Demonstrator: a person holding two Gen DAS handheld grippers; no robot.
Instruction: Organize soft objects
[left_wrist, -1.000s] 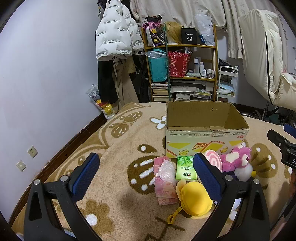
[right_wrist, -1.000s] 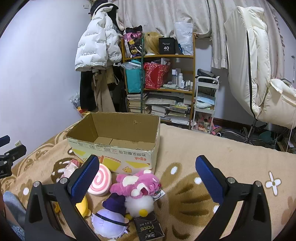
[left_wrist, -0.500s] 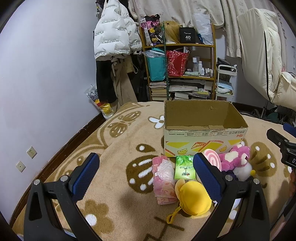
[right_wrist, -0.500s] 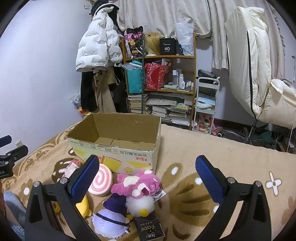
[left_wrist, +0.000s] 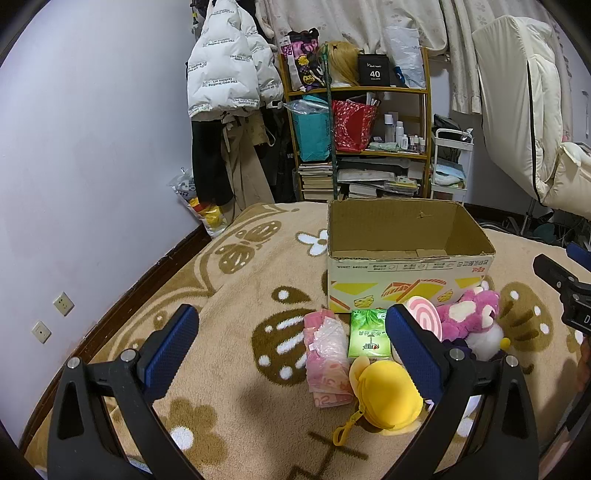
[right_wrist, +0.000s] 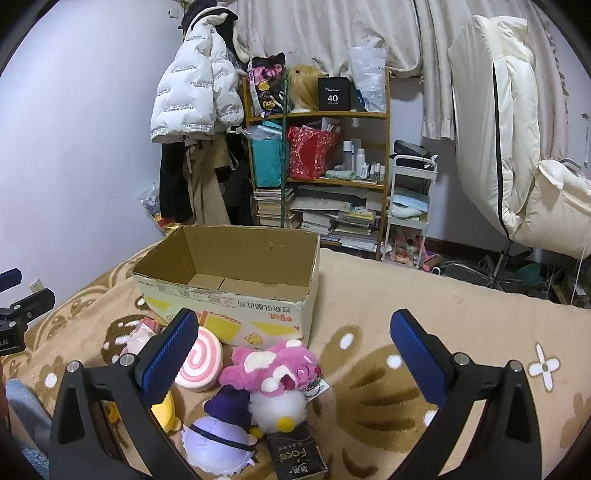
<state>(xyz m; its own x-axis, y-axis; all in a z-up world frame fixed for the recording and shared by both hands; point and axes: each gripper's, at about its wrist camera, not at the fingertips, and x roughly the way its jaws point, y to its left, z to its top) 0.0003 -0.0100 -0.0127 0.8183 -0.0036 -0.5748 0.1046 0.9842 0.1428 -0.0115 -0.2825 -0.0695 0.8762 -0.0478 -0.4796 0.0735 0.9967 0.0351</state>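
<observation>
An open, empty cardboard box (left_wrist: 410, 269) stands on a beige patterned blanket (left_wrist: 236, 280); it also shows in the right wrist view (right_wrist: 229, 295). In front of it lie a pink tissue pack (left_wrist: 327, 354), a green tissue pack (left_wrist: 369, 336), a yellow plush (left_wrist: 384, 398), a pink swirl cushion (right_wrist: 201, 360), a pink plush (right_wrist: 280, 365), a white plush (right_wrist: 280, 410), a purple plush (right_wrist: 221, 432) and a black pack (right_wrist: 295, 456). My left gripper (left_wrist: 288, 347) is open and empty above the tissue packs. My right gripper (right_wrist: 291, 350) is open and empty above the plush toys.
A cluttered wooden shelf (left_wrist: 369, 140) and hanging coats (left_wrist: 225, 85) stand behind the bed. A white chair (right_wrist: 517, 155) is at the right. The wall (left_wrist: 92, 166) runs along the left bed edge. Bare blanket lies right of the box (right_wrist: 424, 295).
Both views have shifted only slightly; the box and toys sit marginally lower in the left wrist view. Nothing was grasped or moved.
</observation>
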